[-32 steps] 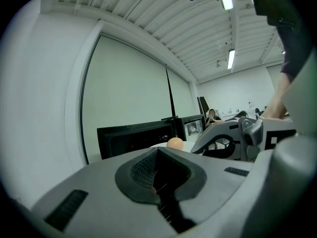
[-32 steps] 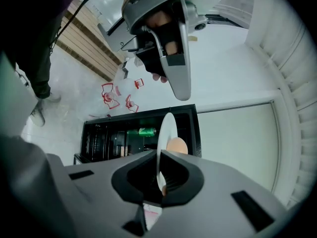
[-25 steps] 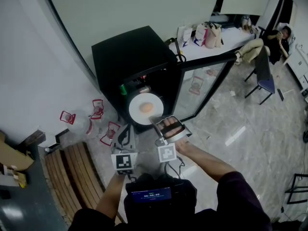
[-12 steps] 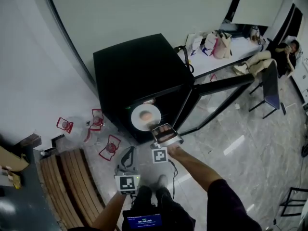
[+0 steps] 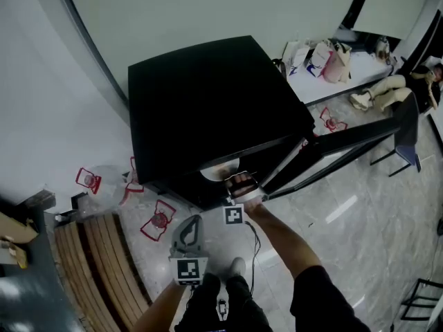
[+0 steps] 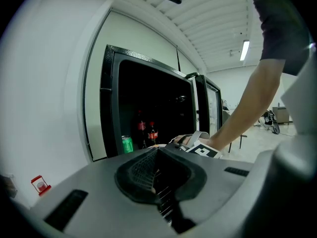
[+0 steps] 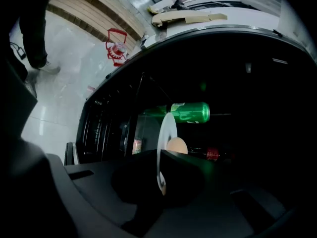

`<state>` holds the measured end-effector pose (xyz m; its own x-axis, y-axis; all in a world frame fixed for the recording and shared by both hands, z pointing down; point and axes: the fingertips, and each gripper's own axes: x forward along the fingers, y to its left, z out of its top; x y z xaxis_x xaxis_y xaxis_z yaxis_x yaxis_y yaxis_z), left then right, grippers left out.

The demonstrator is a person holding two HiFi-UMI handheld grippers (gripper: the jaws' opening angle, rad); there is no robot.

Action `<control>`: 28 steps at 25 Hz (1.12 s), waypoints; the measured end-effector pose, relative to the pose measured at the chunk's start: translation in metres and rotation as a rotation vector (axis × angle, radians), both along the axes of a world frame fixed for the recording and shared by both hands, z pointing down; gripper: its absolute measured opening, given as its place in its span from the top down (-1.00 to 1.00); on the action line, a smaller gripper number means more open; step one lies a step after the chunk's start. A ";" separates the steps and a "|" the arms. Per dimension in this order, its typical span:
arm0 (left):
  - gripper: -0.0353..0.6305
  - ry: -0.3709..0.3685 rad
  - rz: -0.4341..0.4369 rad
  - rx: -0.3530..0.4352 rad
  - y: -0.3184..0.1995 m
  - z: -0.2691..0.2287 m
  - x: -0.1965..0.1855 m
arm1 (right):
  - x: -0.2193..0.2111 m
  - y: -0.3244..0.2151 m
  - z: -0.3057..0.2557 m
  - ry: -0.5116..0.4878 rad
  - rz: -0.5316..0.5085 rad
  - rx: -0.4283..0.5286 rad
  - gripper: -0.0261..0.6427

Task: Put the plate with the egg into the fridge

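The black fridge (image 5: 208, 109) stands with its glass door (image 5: 346, 149) swung open to the right. My right gripper (image 5: 235, 178) is shut on the rim of the white plate (image 5: 219, 171), which is partly inside the fridge opening, under the top edge. In the right gripper view the plate (image 7: 163, 143) is edge-on with the egg (image 7: 177, 146) on it, and the right gripper (image 7: 161, 180) clamps its near rim. My left gripper (image 5: 188, 228) hangs lower left of the fridge, shut and empty. The left gripper (image 6: 156, 175) faces the fridge (image 6: 143, 113).
Inside the fridge are a green can (image 7: 190, 112) and cola bottles (image 6: 147, 132). Red wire-frame objects (image 5: 159, 220) lie on the floor left of the fridge, beside a wooden bench (image 5: 97, 254). Bags (image 5: 325, 54) sit on a white table behind; a seated person (image 5: 408, 81) is at far right.
Both grippers have come down. The plate with the egg went from in front of the fridge into its opening, and the fridge top now hides most of it in the head view.
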<state>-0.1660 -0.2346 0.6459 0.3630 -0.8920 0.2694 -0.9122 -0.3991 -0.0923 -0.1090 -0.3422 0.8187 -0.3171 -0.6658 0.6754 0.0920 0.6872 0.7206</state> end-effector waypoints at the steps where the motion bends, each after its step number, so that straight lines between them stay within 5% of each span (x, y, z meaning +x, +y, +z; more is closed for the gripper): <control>1: 0.87 -0.006 0.005 0.011 -0.005 0.005 0.000 | -0.001 -0.002 0.005 -0.003 -0.007 -0.005 0.86; 8: 0.87 0.006 -0.024 -0.031 -0.022 0.011 0.001 | 0.000 -0.024 0.007 -0.006 -0.041 0.023 0.86; 15: 0.87 -0.015 -0.002 0.035 -0.027 0.009 0.001 | 0.007 -0.053 -0.015 0.094 -0.046 0.083 0.86; 24: 0.87 -0.013 -0.023 0.002 -0.025 0.021 -0.005 | 0.010 -0.032 0.003 0.105 -0.029 -0.216 0.62; 28: 0.87 -0.018 -0.011 0.012 -0.018 0.022 -0.002 | 0.015 -0.023 0.002 0.137 -0.033 -0.269 0.52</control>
